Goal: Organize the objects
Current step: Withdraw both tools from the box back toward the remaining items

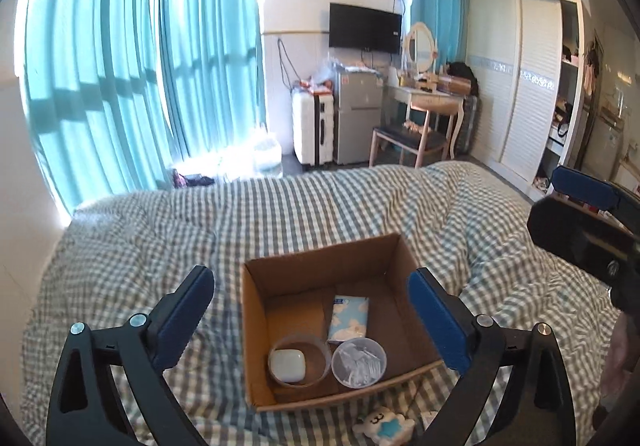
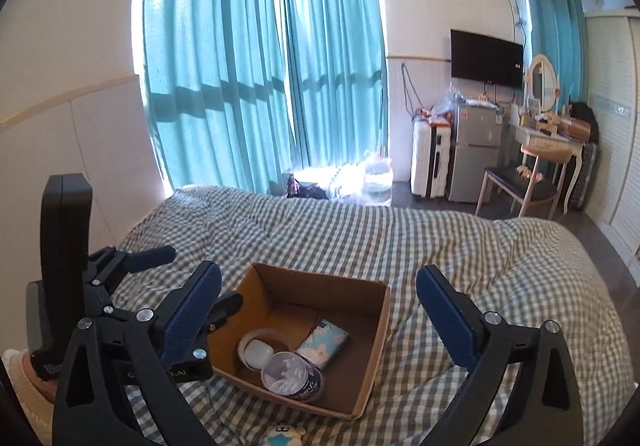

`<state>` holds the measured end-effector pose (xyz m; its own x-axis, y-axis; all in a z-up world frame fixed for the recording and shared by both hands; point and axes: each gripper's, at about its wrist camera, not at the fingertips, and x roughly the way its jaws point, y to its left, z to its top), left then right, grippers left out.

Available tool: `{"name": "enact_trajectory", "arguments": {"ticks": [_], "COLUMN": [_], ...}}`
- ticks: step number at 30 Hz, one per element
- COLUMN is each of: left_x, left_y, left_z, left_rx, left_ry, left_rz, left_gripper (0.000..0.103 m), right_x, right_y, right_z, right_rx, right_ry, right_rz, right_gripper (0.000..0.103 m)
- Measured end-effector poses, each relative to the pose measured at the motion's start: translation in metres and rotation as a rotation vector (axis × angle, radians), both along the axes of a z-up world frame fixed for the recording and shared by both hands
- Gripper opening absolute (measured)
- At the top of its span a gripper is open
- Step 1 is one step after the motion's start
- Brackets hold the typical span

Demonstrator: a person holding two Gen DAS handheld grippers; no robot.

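Observation:
An open cardboard box [image 1: 400,302] [image 2: 320,292] sits on the checked quilt. Inside it lie a tape roll [image 1: 318,350] [image 2: 256,336] ringing a white earbud case [image 1: 287,364] [image 2: 258,354], a blue-and-white tissue pack [image 1: 348,318] [image 2: 324,342] and a clear lidded tub [image 1: 359,362] [image 2: 286,370]. A white-and-blue plush toy [image 1: 384,430] [image 2: 284,434] lies on the quilt in front of the box. My left gripper [image 1: 310,280] hangs open above the box, holding nothing. My right gripper [image 2: 320,276] is open too, also over the box, with nothing between its pads.
The quilt [image 1: 140,246] covers the whole bed. Beyond the bed's far edge stand a white suitcase [image 1: 312,125], a small fridge [image 1: 358,117], a chair [image 1: 408,141] and a dressing table [image 1: 432,97]. Teal curtains [image 1: 120,65] hang on the left; a white wardrobe [image 1: 520,85] stands on the right.

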<state>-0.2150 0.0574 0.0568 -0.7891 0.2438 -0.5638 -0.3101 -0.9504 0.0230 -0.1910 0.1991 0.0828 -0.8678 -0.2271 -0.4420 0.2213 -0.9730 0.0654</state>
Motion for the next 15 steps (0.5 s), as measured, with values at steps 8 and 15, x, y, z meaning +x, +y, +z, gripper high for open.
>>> {"name": "enact_trajectory", "arguments": {"ticks": [8, 15], "left_x": [0.064, 0.119], "left_y": [-0.003, -0.033], "left_z": [0.04, 0.012], "left_rx": [-0.073, -0.04], "left_ry": [0.085, 0.047], "left_rz": [0.058, 0.175], "left_gripper": [0.103, 0.103], "right_x": [0.087, 0.149], "right_y": [0.008, 0.003], "right_z": [0.049, 0.022], "right_rx": [0.013, 0.107], "right_ry": [0.111, 0.116], "right_rz": [0.015, -0.034], "right_gripper": [0.102, 0.102]}}
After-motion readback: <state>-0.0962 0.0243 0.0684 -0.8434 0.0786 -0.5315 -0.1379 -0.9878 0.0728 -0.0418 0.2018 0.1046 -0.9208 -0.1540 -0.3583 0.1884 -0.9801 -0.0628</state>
